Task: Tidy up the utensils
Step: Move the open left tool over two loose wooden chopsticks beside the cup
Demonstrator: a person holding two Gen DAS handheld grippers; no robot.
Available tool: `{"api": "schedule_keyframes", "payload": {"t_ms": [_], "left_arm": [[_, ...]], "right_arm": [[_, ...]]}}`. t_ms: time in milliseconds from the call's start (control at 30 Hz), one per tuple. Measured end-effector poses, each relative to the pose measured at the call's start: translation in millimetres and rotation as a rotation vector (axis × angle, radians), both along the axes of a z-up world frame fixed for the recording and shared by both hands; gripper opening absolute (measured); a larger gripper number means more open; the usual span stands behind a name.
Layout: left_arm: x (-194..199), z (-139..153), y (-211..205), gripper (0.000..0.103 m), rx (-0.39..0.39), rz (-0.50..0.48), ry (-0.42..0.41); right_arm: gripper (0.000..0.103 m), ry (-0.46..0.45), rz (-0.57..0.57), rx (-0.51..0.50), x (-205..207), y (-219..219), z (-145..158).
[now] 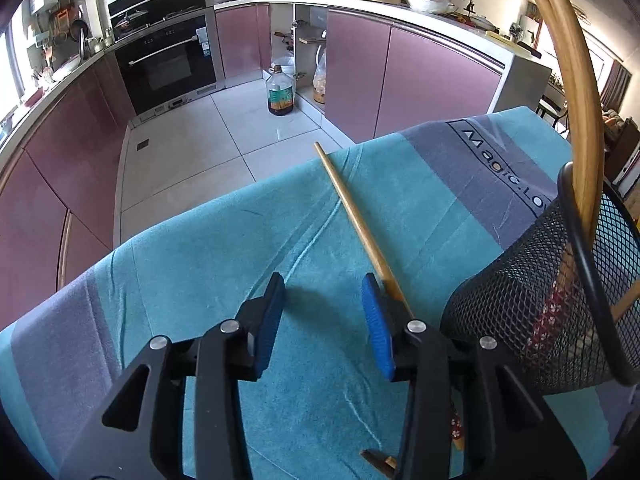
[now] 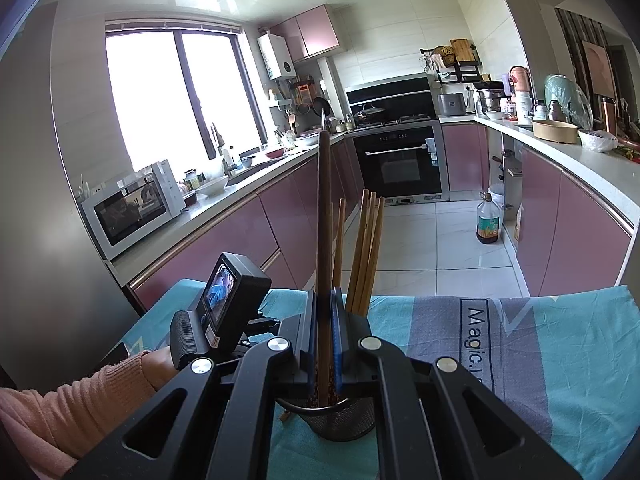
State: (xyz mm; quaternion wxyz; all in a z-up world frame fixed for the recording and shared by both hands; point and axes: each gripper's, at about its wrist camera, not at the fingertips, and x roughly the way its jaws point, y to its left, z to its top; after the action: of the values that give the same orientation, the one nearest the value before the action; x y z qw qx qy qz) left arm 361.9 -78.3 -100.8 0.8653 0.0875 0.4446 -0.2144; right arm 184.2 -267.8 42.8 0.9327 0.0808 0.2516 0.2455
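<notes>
A single wooden chopstick [image 1: 352, 216] lies on the teal towel [image 1: 200, 264], and its near end runs behind the right finger of my left gripper [image 1: 323, 284]. That gripper hangs open just above the towel, with nothing between its blue pads. To its right stands a black mesh holder [image 1: 540, 300] with bent light-wood handles [image 1: 580, 120] rising out of it. In the right wrist view my right gripper [image 2: 324, 296] is shut on a dark brown utensil handle [image 2: 325, 220] that stands upright in the holder [image 2: 340, 416], beside several wooden chopsticks [image 2: 366, 248].
The towel-covered table ends a short way ahead, with tiled floor [image 1: 192, 152] below. An oil bottle [image 1: 280, 92] stands on the floor by an open cabinet. A hand in a pink sleeve [image 2: 60, 408] holds the left gripper's body [image 2: 228, 296] left of the holder. A short wooden piece [image 1: 378, 460] lies under the left gripper.
</notes>
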Motion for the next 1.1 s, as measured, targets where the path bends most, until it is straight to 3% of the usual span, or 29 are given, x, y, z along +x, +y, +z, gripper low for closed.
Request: {"api": "schedule_keyframes", "payload": {"t_ms": [133, 733, 1100], "left_arm": [[-11.8, 5.8, 15.2, 0.04, -0.062, -0.019, 0.024], [-147.2, 5.2, 46.7, 0.033, -0.096, -0.01, 0.102], [-166.9, 1.1, 34.6, 0.033, -0.106, 0.009, 0.136]], "right_arm": [[0.005, -0.002, 0.0, 0.002, 0.3, 0.2, 0.1], [0.005, -0.021, 0.018, 0.014, -7.7, 6.2, 5.8], [0.005, -0.027, 0.014, -0.008, -12.9, 9.4, 5.5]]}}
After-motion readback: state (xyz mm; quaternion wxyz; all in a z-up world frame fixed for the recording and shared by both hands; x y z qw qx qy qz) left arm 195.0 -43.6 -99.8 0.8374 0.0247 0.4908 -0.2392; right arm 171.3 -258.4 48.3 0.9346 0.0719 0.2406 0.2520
